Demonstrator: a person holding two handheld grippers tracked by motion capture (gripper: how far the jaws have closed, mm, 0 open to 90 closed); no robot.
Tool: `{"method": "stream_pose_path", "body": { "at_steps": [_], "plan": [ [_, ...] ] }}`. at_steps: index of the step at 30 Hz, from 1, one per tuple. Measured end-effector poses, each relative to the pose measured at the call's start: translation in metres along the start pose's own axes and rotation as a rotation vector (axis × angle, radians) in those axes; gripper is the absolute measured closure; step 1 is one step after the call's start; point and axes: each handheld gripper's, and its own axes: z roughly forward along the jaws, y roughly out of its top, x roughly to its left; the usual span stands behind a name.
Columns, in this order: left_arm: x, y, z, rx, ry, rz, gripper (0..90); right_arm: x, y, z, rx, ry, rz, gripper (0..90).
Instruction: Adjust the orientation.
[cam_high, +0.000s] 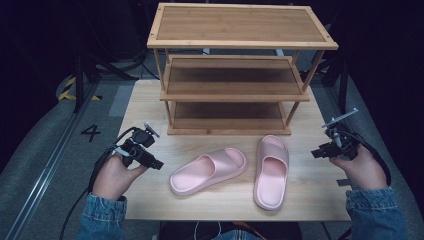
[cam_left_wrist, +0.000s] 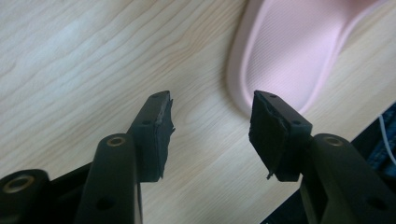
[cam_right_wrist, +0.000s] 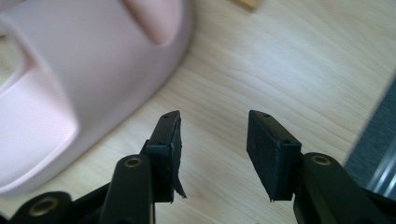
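1. Slippers lie side by side on the near half of the wooden table (cam_high: 150, 100) in the high view: the left slipper (cam_high: 209, 170) lies slanted with its toe toward the far right, the right slipper (cam_high: 271, 171) points almost straight away. Behind them stands a three-tier wooden rack (cam_high: 235, 70). The left gripper (cam_high: 156, 164) hangs near the left slipper's heel end, apart from it; the right gripper (cam_high: 316, 152) is at the table's right edge, a little apart from the right slipper.
2. Seen from the left gripper view, the left gripper (cam_left_wrist: 212, 116) has its jaws spread with only bare table between them; the left slipper (cam_left_wrist: 299, 46) lies just beyond the right-hand jaw, untouched.
3. Seen from the right gripper view, the right gripper (cam_right_wrist: 214, 135) is likewise spread and holds nothing; the right slipper (cam_right_wrist: 79, 74) lies at the left, just beside the left-hand jaw.
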Motion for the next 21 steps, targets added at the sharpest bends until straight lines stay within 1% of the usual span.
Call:
{"method": "stream_pose_path", "body": {
  "at_steps": [1, 2, 3, 5, 7, 9, 10, 11, 12, 14, 16, 17, 18, 19, 20, 21],
  "plan": [
    [-0.001, 0.002, 0.001, -0.008, -0.017, -0.001, 44.7, 0.006, 0.001, 0.002, -0.005, 0.016, -0.022, 54.3],
    [-0.001, 0.003, 0.001, -0.014, -0.013, 0.003, 44.5, 0.008, 0.001, 0.002, -0.005, 0.024, -0.02, 54.1],
    [-0.001, 0.004, 0.001, -0.013, -0.006, -0.004, 44.1, 0.008, 0.001, 0.003, -0.007, 0.021, -0.018, 54.0],
    [0.0, 0.006, 0.001, -0.015, -0.002, -0.001, 43.9, 0.008, 0.0, 0.002, -0.015, 0.018, -0.014, 54.0],
    [-0.001, 0.008, 0.002, -0.013, 0.003, -0.005, 43.9, 0.008, -0.001, 0.002, -0.022, 0.009, -0.009, 54.2],
    [-0.003, 0.011, 0.004, -0.007, -0.004, 0.004, 43.9, 0.008, -0.003, 0.002, -0.026, 0.01, -0.003, 54.1],
    [-0.004, 0.012, 0.005, 0.003, -0.006, 0.014, 43.8, 0.007, -0.004, 0.002, -0.031, 0.013, -0.001, 54.2],
    [-0.006, 0.013, 0.007, 0.011, -0.003, 0.024, 43.8, 0.006, -0.005, 0.001, -0.032, 0.015, 0.009, 54.6],
    [-0.008, 0.014, 0.008, 0.017, -0.002, 0.028, 43.8, 0.006, -0.005, 0.001, -0.032, 0.015, 0.009, 54.6],
    [-0.012, 0.018, 0.009, 0.027, -0.002, 0.044, 43.8, 0.006, -0.006, 0.002, -0.033, 0.033, 0.015, 54.9],
    [-0.014, 0.02, 0.009, 0.026, -0.003, 0.049, 43.8, 0.007, -0.008, 0.003, -0.028, 0.046, 0.021, 54.9],
    [-0.019, 0.023, 0.008, 0.03, 0.0, 0.061, 43.8, 0.007, -0.009, 0.004, -0.016, 0.051, 0.024, 54.9],
    [-0.021, 0.024, 0.009, 0.034, -0.008, 0.073, 43.8, 0.008, -0.01, 0.005, -0.007, 0.048, 0.021, 54.9],
    [-0.021, 0.024, 0.009, 0.034, -0.008, 0.073, 43.7, 0.008, -0.011, 0.005, -0.004, 0.041, 0.018, 54.9],
    [-0.024, 0.025, 0.011, 0.055, -0.017, 0.086, 43.7, 0.008, -0.011, 0.005, -0.002, 0.038, 0.019, 54.9],
    [-0.027, 0.026, 0.013, 0.064, -0.015, 0.09, 43.8, 0.008, -0.012, 0.005, -0.002, 0.038, 0.021, 54.9]
  ]
}}
